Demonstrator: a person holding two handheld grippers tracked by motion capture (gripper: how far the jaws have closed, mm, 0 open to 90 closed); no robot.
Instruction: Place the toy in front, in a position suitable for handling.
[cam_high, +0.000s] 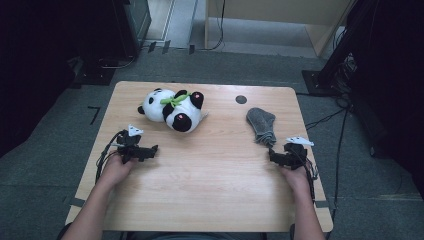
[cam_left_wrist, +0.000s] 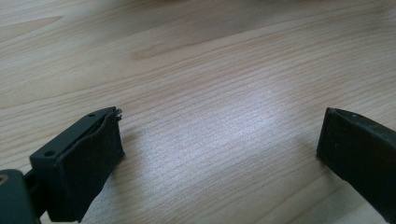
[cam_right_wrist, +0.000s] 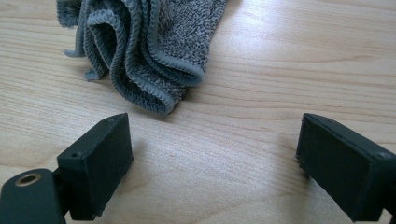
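Resting spread and empty, left gripper (cam_high: 150, 150) and right gripper (cam_high: 274, 154) face the half-cropped grey cloth (cam_right_wrist: 154, 51).

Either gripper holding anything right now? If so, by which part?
Nothing is held. The left gripper is open over bare wooden table; the right gripper is open, just short of the crumpled grey knitted cloth.

the grey cloth (cam_high: 261, 125) lies crumpled on the right part of the wooden table (cam_high: 210, 175), bunched lengthwise into soft folds with ribbed edges. its near end (cam_right_wrist: 154, 70) curls in loops close in front of the right gripper. the panda plush (cam_high: 172, 107), black and white with a green bow, lies toppled at the far left.
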